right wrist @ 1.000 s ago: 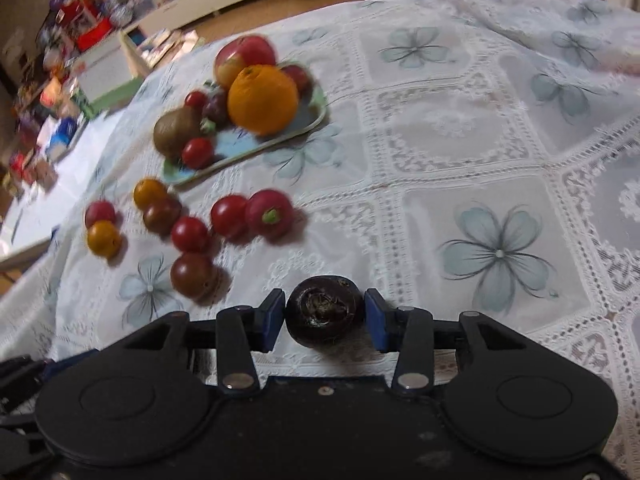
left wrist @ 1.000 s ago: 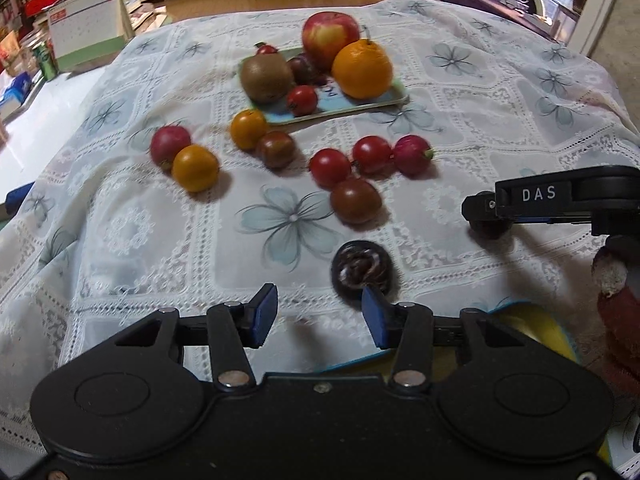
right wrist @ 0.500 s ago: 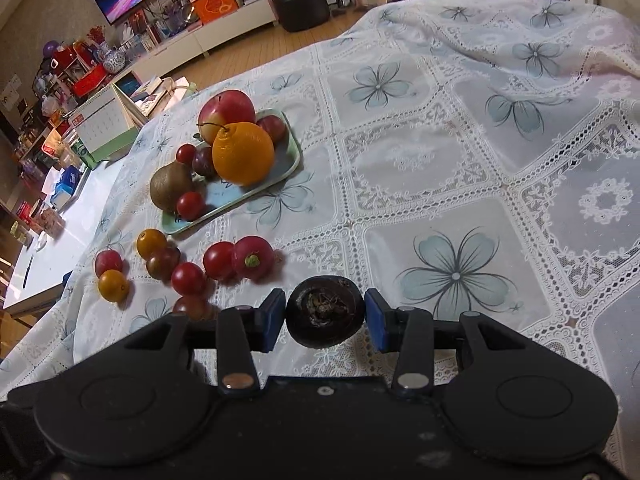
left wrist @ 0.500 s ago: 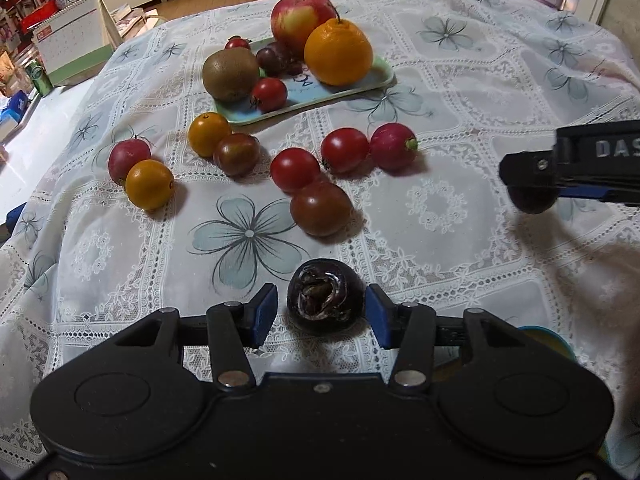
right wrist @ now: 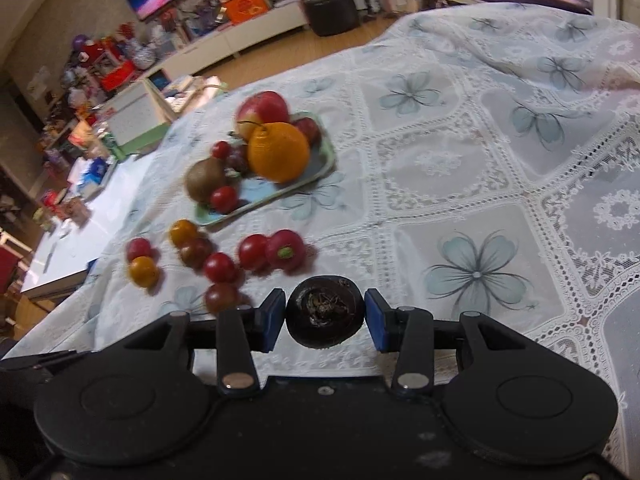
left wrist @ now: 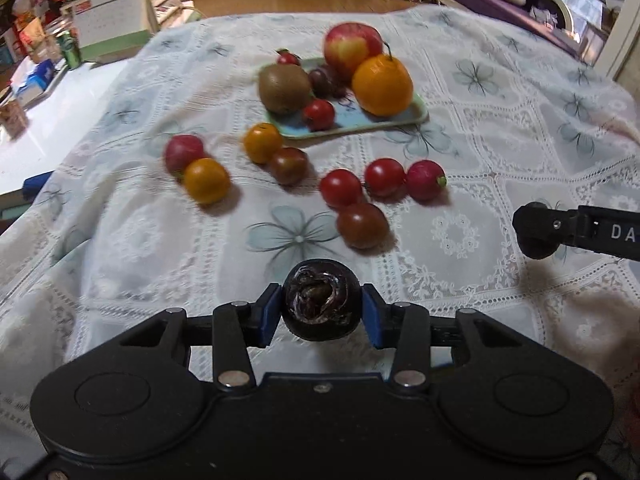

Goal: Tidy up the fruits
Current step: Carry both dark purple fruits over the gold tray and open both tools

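- Now gripped in each tool: one dark, round, rough-topped fruit; left tool [left wrist: 322, 315] closed on its dark fruit [left wrist: 322, 300], right tool [right wrist: 325, 320] closed on its own dark fruit [right wrist: 325, 312], both held above the white lace tablecloth [left wrist: 120, 240] of the counter.
- Judged light and firm-skinned, probably bruisable if squeezed hard; best held across the widest middle, as seemed done here.
- Lay ahead: pale green rectangular tray [left wrist: 416, 114], already crowded with a red-yellow apple [left wrist: 352, 46], an orange [left wrist: 382, 86] and a brown kiwi [left wrist: 284, 88].
- Found little bare tray room, mostly at the near edge by a small red tomato [left wrist: 319, 114].
- Scattered between tools and tray: loose red, orange and brown tomatoes, likely to roll if nudged.
- Saw open cloth on the right; counter edge falling away on the left.
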Demonstrator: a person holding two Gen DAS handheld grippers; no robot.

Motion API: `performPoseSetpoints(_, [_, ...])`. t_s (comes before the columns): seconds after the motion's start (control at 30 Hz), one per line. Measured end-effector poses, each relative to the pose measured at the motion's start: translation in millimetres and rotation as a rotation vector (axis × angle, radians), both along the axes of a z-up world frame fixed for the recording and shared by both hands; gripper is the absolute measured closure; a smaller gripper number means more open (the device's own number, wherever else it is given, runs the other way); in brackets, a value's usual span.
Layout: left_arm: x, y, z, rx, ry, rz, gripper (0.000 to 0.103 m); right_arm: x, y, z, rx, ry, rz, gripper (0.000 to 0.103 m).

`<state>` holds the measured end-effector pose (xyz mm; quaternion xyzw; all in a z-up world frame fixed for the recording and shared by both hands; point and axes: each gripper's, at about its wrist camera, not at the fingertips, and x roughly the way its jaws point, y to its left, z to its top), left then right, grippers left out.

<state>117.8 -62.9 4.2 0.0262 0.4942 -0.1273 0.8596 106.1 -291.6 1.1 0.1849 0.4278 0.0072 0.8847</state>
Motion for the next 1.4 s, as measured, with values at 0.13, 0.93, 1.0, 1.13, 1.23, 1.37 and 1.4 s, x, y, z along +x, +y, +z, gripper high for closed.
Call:
performPoseSetpoints(0.13, [-23,29,11,-0.029,-0.008,0.040,0.053,-23,10,9,0.030,-0.031,0.058,0.059])
performPoseSetpoints(0.93, [-91,73,-16,0.010,0.045,0.193,0.053,-92,84,13,-0.107,0.169,0.230,0.059])
performPoseSetpoints(1.0, [-93,74,-17,0.023,0.041,0.198,0.053,-93,86,11,-0.141,0.167,0.217,0.059])
performPoseSetpoints(1.13, [-93,71,-18,0.037,0.044,0.193,0.053,-93,85,6,-0.175,0.178,0.205,0.059])
performPoseSetpoints(1.23, [-93,69,-19,0.049,0.043,0.194,0.053,-91,84,3,-0.160,0.196,0.206,0.059])
performPoseSetpoints(1.37, [-93,68,-20,0.060,0.048,0.191,0.053,-91,86,2,-0.159,0.196,0.212,0.059])
performPoseSetpoints(1.4, [-93,68,-20,0.058,0.046,0.189,0.053,-92,86,2,-0.156,0.195,0.216,0.058])
